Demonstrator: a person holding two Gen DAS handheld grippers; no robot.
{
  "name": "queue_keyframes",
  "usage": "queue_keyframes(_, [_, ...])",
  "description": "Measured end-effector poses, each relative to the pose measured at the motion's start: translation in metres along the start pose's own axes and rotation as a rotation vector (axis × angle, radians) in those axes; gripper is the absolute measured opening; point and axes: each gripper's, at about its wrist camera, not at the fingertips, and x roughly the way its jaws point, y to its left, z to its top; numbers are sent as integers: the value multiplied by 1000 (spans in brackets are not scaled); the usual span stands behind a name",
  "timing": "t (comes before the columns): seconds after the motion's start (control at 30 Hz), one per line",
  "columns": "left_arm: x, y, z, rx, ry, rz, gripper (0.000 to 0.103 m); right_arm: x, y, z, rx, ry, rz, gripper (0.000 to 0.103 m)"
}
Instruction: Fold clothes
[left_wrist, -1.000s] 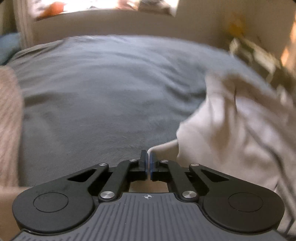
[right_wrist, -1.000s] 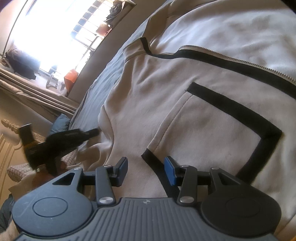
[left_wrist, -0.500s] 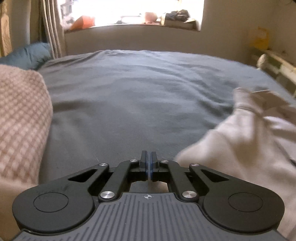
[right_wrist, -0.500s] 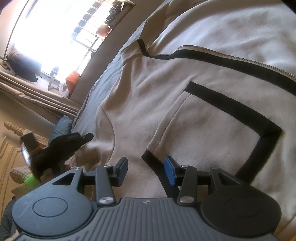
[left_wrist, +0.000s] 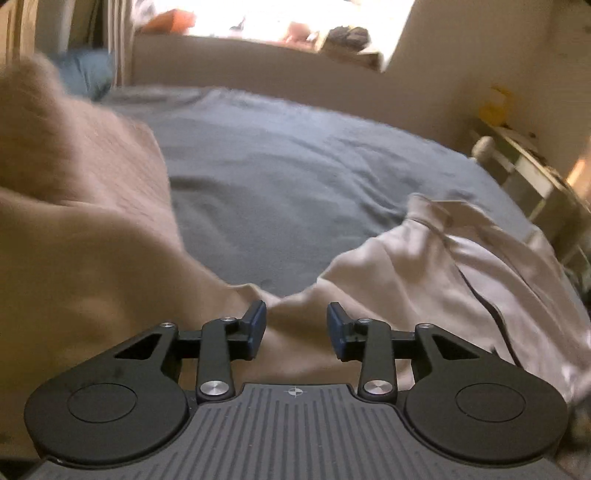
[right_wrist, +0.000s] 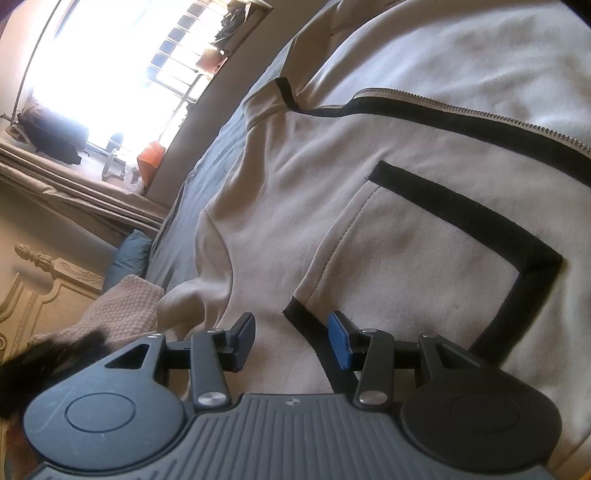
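Note:
A cream zip jacket (right_wrist: 388, 206) with black trim and a black-edged pocket lies spread on the grey bedsheet (left_wrist: 295, 177). In the left wrist view its body (left_wrist: 461, 280) sits at the right and a sleeve end reaches toward my left gripper (left_wrist: 296, 325), which is open just above that cloth with nothing between its fingers. My right gripper (right_wrist: 291, 339) is open too, hovering over the jacket's lower hem by the pocket corner, holding nothing. The jacket's zip (right_wrist: 461, 107) runs across the upper right.
A pinkish knitted blanket (left_wrist: 85, 192) is heaped at the left, also seen in the right wrist view as a knitted blanket (right_wrist: 122, 310). A blue pillow (left_wrist: 88, 70) lies by the curtain. A bright window (right_wrist: 122, 66) is behind the bed. A wooden bed frame (left_wrist: 524, 173) edges the right.
My left gripper, shut on the sleeve end a second ago, has let go and opened, and it has swung left and back. The right gripper stays open over the hem.

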Motion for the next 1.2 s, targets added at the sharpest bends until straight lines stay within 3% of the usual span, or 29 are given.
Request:
queue_keyframes(0.1, [-33,2,-11,51,-45,68,48,-1,-1,0,3,1,6,46])
queue_keyframes(0.37, [-94,4,-34,162,-184,299,55,-2,0,1,13,7,7,46])
queue_keyframes(0.57, [-46,-23,-66,160,-1,143,55,-22,15,3,-34,4,-43,48])
queue_keyframes(0.7, [7,-38,-84,128,111,104,54,-46,24,11,-81,-20,-115,48])
queue_keyframes(0.87, [35,-75,-90,145,94,-55,54,-67,30,35,-189,-3,-236,48])
queue_keyframes(1.03, [62,-112,-96,179,95,-221,54,-72,22,51,-211,33,-351,48])
queue_keyframes(1.13, [81,-129,-111,233,136,-243,55,-83,13,57,-213,23,-432,48])
queue_keyframes(1.2, [91,-134,-123,265,150,-213,55,-89,1,59,-217,36,-505,48])
